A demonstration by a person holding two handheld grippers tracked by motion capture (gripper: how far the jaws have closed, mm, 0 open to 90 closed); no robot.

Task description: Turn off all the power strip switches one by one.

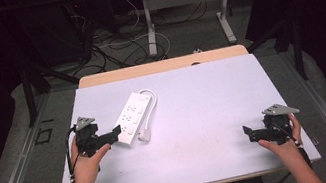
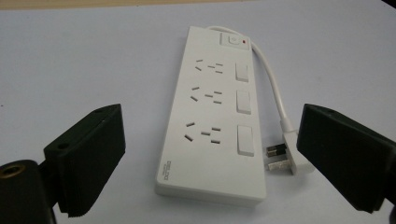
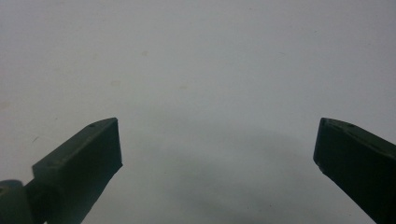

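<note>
White plastic power strip, rigid and slick

I am hovering the left gripper [image 1: 118, 130] at the near end of the power strip [image 2: 215, 112], jaws spread wide with nothing between them. It is lying flat on the tabletop [image 1: 205, 109], its plug [image 2: 286, 156] beside it. Judging it light, stiff and smooth, I am favouring a pinch across its long sides. The right gripper [image 1: 247, 133] is resting apart, jaws spread.

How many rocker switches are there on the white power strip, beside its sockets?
3, in one row along one long side of the power strip: one nearest the cord end, one in the middle, one nearest the plain end. The round button at the cord end is not counted.
</note>
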